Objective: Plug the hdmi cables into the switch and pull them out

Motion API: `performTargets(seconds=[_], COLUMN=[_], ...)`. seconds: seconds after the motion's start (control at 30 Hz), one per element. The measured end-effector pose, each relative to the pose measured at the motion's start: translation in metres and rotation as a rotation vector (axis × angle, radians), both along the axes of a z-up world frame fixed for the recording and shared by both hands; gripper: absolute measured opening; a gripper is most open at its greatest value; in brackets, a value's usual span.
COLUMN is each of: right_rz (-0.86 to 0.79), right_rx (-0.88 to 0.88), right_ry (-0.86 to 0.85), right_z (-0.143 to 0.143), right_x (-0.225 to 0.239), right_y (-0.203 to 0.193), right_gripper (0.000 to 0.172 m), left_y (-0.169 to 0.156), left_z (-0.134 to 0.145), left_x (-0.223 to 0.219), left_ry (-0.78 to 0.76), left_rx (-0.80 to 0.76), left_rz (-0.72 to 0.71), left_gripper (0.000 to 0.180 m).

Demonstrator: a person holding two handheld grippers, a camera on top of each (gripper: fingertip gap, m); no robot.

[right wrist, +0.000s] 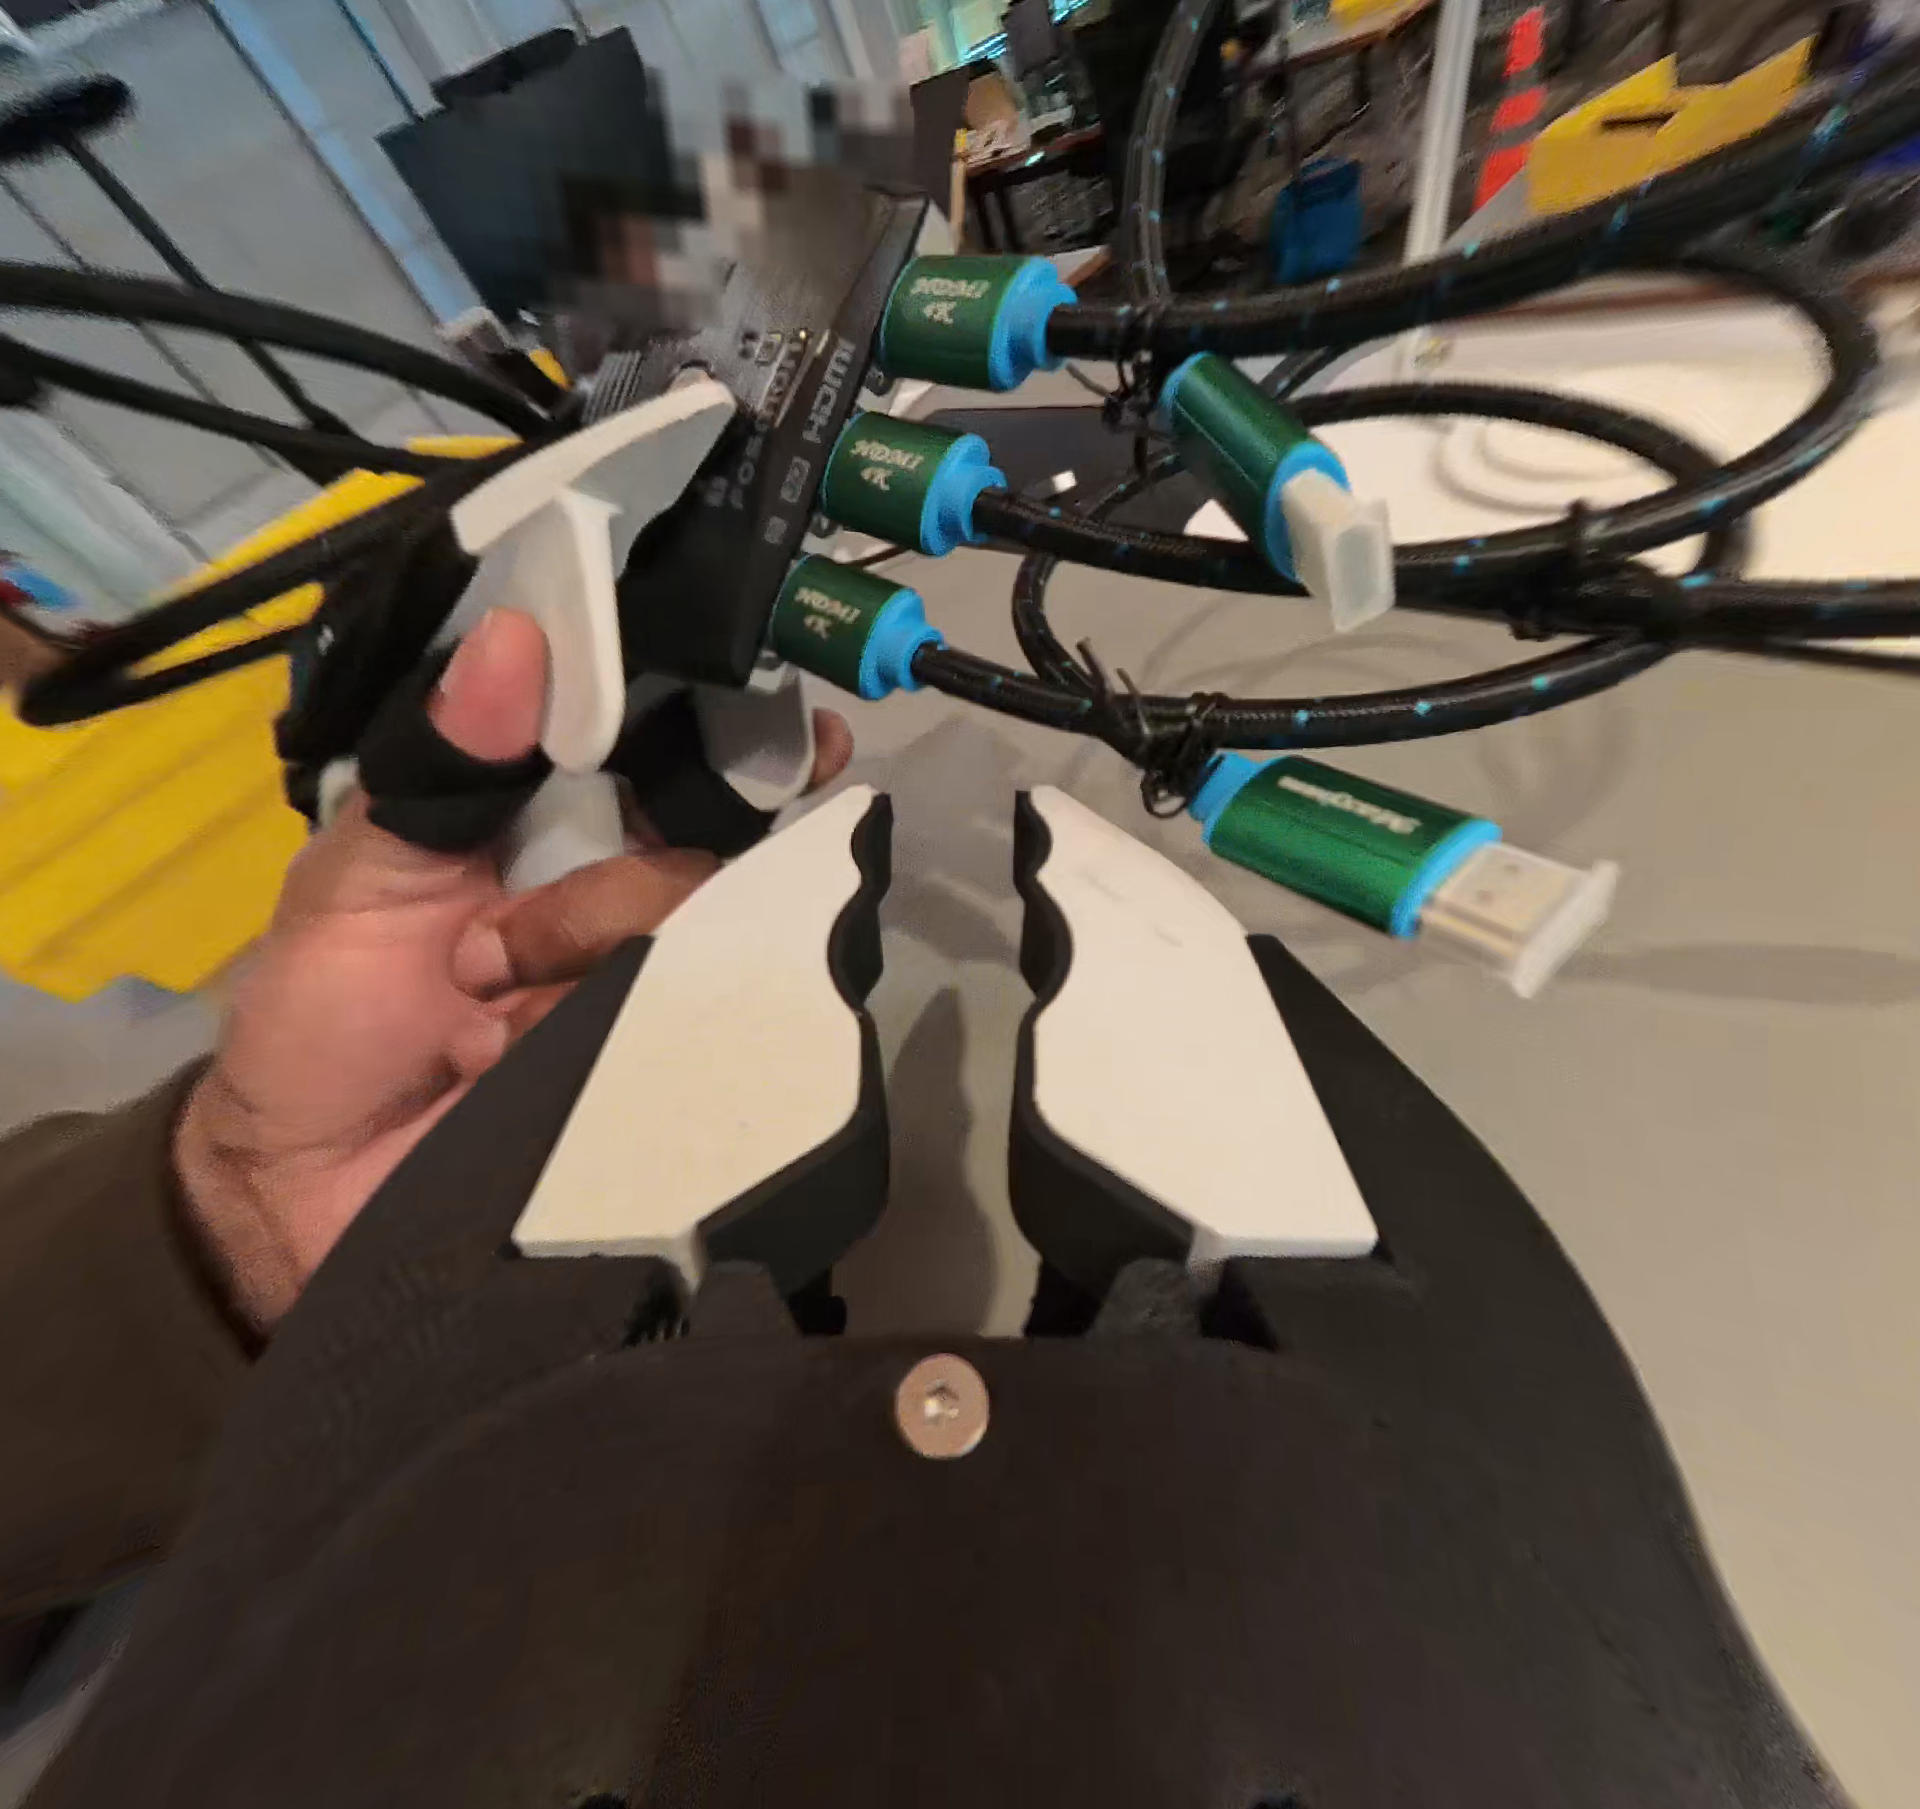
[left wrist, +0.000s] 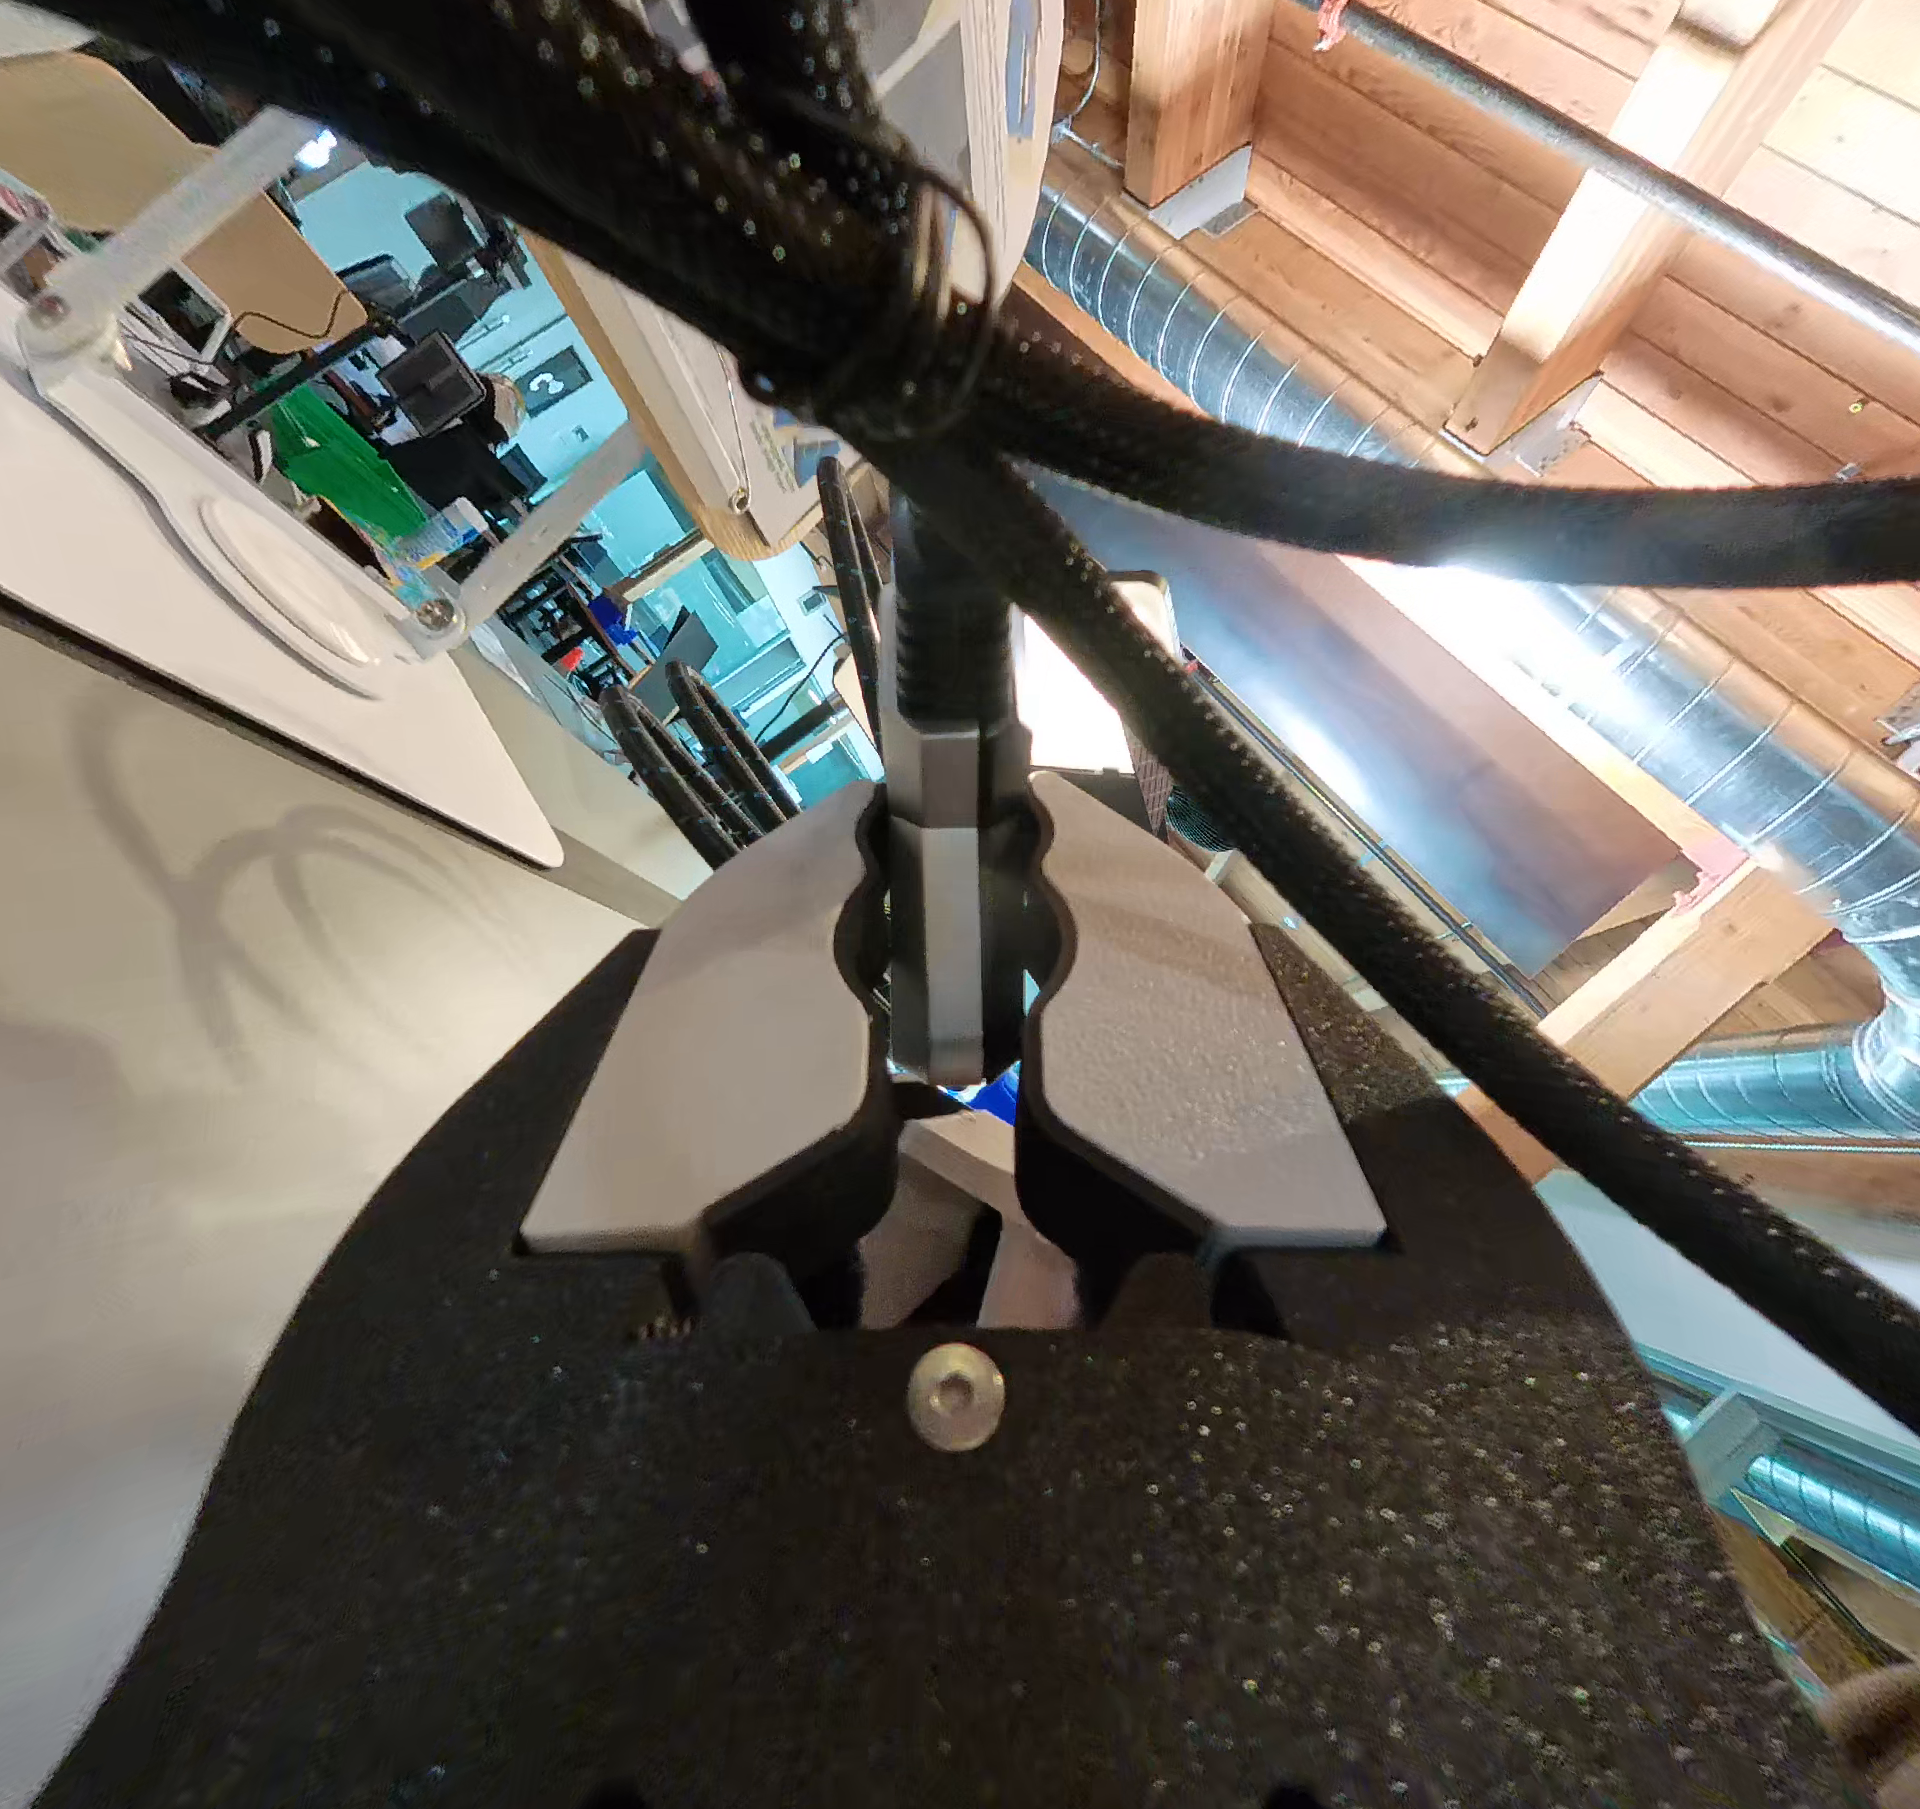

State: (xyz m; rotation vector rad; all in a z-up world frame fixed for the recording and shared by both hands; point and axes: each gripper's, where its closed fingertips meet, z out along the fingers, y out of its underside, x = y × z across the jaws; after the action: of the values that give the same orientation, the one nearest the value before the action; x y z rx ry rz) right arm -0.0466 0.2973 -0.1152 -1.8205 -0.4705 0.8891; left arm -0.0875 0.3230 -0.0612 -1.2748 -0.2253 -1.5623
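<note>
My left gripper (left wrist: 951, 809) is shut on a flat black switch box (left wrist: 935, 928), which I see edge-on between the pads, with a ribbed black cable boot (left wrist: 951, 637) above it. Thick black braided cables (left wrist: 1299, 886) cross in front. In the right wrist view the same box (right wrist: 717, 554) sits between the left gripper's white fingers (right wrist: 582, 596). Three green plugs with blue collars (right wrist: 904, 481) are plugged into its side. My right gripper (right wrist: 951, 814) is open and empty above the grey table (right wrist: 1558, 1240). Nearest to it is a loose green plug with a clear cap (right wrist: 1351, 855). A second capped plug (right wrist: 1268, 471) hangs higher.
A person's hand (right wrist: 395, 980) holds the left gripper. Looped black-and-blue braided cables (right wrist: 1558, 596) hang to the right of the box. A yellow object (right wrist: 125, 824) lies at the left. A white board with a round disc (left wrist: 291, 596) lies on the table; wooden beams and metal ducts (left wrist: 1766, 793) are overhead. Across from one pair of fingers to the other is roughly 8 cm. From either gripper's tips it is about 35 cm to the yellow object (right wrist: 125, 824).
</note>
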Motion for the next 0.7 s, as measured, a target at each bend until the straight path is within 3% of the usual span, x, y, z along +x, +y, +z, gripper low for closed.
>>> performTargets(seconds=[0.03,0.2,0.27,0.4,0.5,0.7], right_rz=[-0.034,-0.251,-0.270,-0.235,-0.210,-0.106], right_rx=[0.052,0.457,0.540,0.465,0.415,0.478], right_ry=[-0.059,-0.520,-0.617,-0.521,-0.461,-0.511], right_z=[0.001,0.011,0.016,0.034,0.050,0.070], right_x=[0.004,0.031,0.037,0.049,0.062,0.065], right_y=[-0.001,-0.008,-0.009,-0.005,-0.002,-0.007], right_gripper=[0.021,0.019,0.021,0.032,0.042,0.055], left_y=[0.001,0.005,0.002,-0.013,-0.026,-0.046], left_z=[0.000,-0.011,-0.015,-0.014,-0.006,0.000], left_x=[-0.002,0.007,0.021,0.052,0.065,0.079], left_ry=[0.005,0.142,0.241,0.413,0.445,0.574], left_rx=[-0.001,-0.045,-0.033,0.075,0.166,0.347], left_rz=[0.008,-0.011,-0.070,-0.201,-0.264,-0.305], left_gripper=[0.021,0.021,0.021,0.022,0.022,0.021])
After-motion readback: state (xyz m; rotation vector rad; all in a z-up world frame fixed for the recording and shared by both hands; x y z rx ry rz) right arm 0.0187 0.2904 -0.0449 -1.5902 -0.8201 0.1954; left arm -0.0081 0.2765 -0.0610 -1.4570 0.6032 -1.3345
